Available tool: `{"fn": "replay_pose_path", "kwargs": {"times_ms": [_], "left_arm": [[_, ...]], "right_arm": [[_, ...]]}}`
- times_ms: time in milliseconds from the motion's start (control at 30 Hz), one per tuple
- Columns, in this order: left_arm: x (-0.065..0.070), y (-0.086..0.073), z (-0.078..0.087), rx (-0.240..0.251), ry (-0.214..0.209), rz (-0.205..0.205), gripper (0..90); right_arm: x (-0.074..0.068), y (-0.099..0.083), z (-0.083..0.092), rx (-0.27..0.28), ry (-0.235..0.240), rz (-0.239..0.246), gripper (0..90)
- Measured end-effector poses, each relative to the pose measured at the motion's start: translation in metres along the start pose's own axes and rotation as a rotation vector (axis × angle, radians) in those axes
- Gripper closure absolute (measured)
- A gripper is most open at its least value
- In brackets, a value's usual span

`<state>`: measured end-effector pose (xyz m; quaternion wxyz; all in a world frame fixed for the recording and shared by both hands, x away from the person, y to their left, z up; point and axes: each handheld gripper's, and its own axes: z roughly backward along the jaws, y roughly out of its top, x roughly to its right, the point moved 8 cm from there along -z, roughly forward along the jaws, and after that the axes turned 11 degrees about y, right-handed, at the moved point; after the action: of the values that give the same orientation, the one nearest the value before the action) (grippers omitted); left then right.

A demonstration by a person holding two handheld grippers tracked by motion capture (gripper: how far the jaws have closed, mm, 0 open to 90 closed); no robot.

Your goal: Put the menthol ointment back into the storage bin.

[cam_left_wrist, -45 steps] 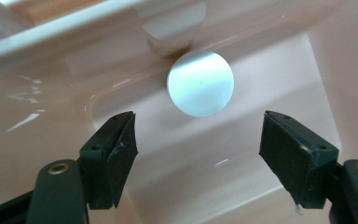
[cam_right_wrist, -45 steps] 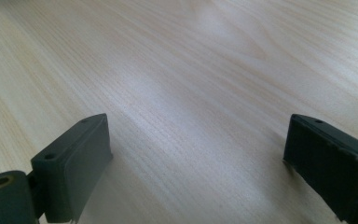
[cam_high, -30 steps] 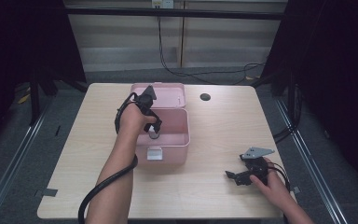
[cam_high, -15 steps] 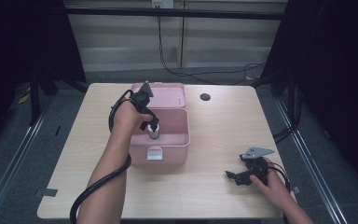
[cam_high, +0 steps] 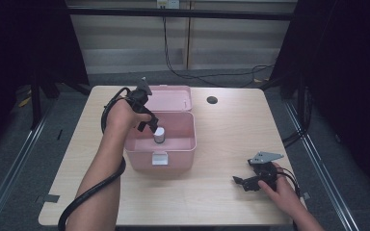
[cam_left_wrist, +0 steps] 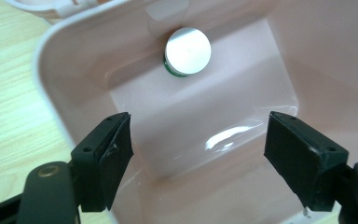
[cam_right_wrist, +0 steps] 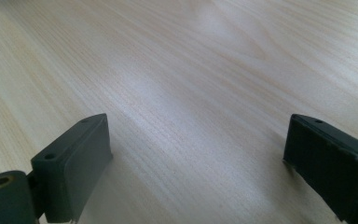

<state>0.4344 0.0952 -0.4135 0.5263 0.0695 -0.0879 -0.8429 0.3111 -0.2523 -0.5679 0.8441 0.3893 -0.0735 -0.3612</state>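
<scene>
Left gripper [cam_left_wrist: 198,154], jaws apart, hangs over the white-capped bottle [cam_left_wrist: 187,51] in the pink box [cam_left_wrist: 279,56] (upright, easily toppled by a stray jaw).

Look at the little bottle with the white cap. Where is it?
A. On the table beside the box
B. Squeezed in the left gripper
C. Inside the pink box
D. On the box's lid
C: the little bottle stands upright inside the pink box, with the open left gripper above it and not touching.

Pale wooden table [cam_high: 221,130], pink open-lidded box [cam_high: 173,156] and right claw [cam_high: 241,182] directly on it.
</scene>
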Motion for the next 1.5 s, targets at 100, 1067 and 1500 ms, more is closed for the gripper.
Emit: {"fn": "replay_pose_path", "kwargs": {"times_ms": [100,1067,1500], "left_arm": [[-0.005,-0.004,0.006,0.001,0.005,0.006,23.0],[-0.047,-0.064,0.031,0.031,-0.006,0.015,23.4],[-0.054,-0.096,0.028,0.039,0.006,-0.035,23.9]], "right_arm": [[0.0,0.0,0.0,0.0,0.0,0.0,6.8],[0.0,0.0,0.0,0.002,-0.001,0.0,6.8],[0.0,0.0,0.0,0.003,-0.001,0.001,6.8]]}}
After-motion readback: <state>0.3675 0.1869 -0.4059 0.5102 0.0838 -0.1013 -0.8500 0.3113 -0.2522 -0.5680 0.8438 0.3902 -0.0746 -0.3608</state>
